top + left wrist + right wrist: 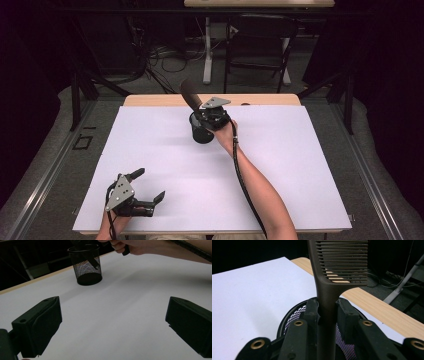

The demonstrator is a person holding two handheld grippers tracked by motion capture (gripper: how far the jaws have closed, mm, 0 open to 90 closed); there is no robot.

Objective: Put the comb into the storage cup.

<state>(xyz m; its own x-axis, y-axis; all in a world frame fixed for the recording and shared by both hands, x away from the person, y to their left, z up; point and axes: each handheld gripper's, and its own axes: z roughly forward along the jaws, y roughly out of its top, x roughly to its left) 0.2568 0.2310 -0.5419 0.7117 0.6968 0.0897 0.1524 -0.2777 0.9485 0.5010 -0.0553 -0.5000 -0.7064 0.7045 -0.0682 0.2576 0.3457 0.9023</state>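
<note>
A dark brown comb [329,272] stands upright between the jaws of my right gripper [327,315], which is shut on its handle. The comb's [190,95] handle goes down into a black mesh cup [201,131] at the far middle of the white mat [150,150]. My right gripper [212,116] sits right over the cup's rim. In the left gripper view the cup [86,266] stands far off with the comb handle inside. My left gripper [147,185] rests near the front left corner of the mat, open, with nothing between its fingers [40,326].
The mat covers a wooden table [260,99] whose far edge shows beyond the cup. Behind the table are a chair [260,45], a desk leg [207,50] and cables on the floor. The person's right forearm [255,185] crosses the mat diagonally.
</note>
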